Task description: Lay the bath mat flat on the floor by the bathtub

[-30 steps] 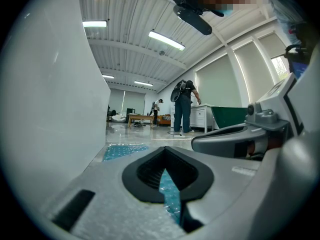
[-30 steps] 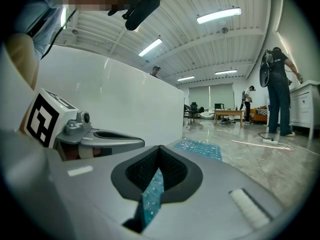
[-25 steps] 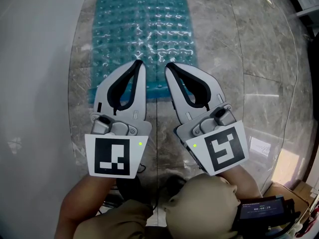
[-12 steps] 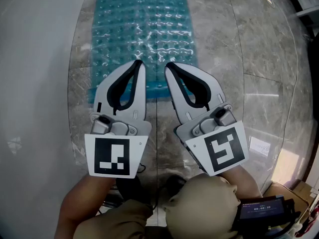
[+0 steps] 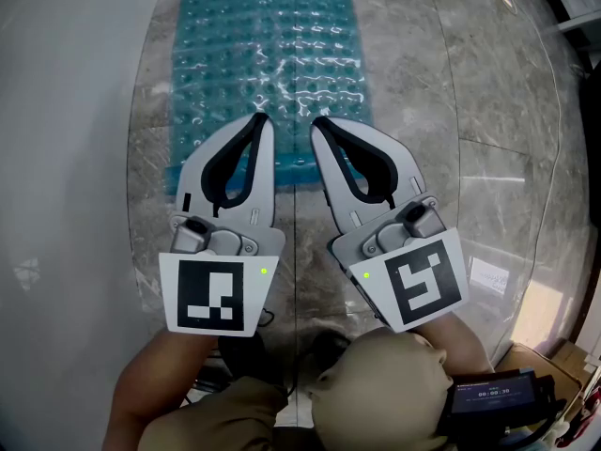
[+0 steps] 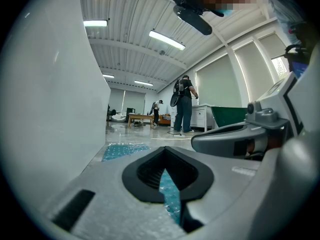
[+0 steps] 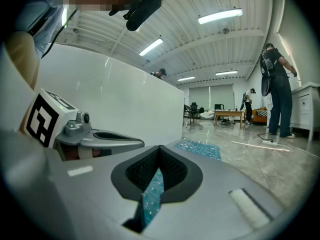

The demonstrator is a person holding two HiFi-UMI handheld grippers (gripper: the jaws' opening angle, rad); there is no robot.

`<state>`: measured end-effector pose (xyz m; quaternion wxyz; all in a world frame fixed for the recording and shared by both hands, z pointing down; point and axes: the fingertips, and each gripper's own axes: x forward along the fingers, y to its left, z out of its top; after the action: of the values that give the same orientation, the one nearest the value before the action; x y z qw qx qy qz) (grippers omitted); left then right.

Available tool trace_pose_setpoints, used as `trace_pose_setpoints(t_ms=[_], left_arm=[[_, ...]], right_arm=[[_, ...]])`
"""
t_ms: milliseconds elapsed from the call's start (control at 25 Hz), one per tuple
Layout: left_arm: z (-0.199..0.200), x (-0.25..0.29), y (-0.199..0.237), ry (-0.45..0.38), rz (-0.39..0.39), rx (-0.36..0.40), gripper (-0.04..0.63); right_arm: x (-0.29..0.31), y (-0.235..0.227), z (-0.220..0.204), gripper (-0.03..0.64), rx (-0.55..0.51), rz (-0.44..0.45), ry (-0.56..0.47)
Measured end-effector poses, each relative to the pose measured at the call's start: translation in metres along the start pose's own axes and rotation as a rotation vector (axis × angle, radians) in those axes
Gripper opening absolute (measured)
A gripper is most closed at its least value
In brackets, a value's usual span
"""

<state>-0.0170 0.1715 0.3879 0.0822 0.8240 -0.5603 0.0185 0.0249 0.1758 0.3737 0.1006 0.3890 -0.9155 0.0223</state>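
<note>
Hovering side by side, near level | left tongs point(image 5: 260, 118), right tongs point(image 5: 318, 122): closed, empty | over bath mat point(image 5: 272, 45)

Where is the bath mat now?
In the head view the teal bath mat lies flat on the marble floor, upper centre, beside the white bathtub at left; the left gripper and right gripper overlap its near end.
</note>
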Motion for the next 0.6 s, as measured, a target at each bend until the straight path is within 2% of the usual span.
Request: trace_pose_setpoints(t_ms=[600], left_arm=[[-0.0005,0.0009,-0.0016,0.0,-0.005,0.0,0.008]], right_arm=[[-0.0009,-0.0015,0.0003,0.006,-0.005,-0.003,-0.001]])
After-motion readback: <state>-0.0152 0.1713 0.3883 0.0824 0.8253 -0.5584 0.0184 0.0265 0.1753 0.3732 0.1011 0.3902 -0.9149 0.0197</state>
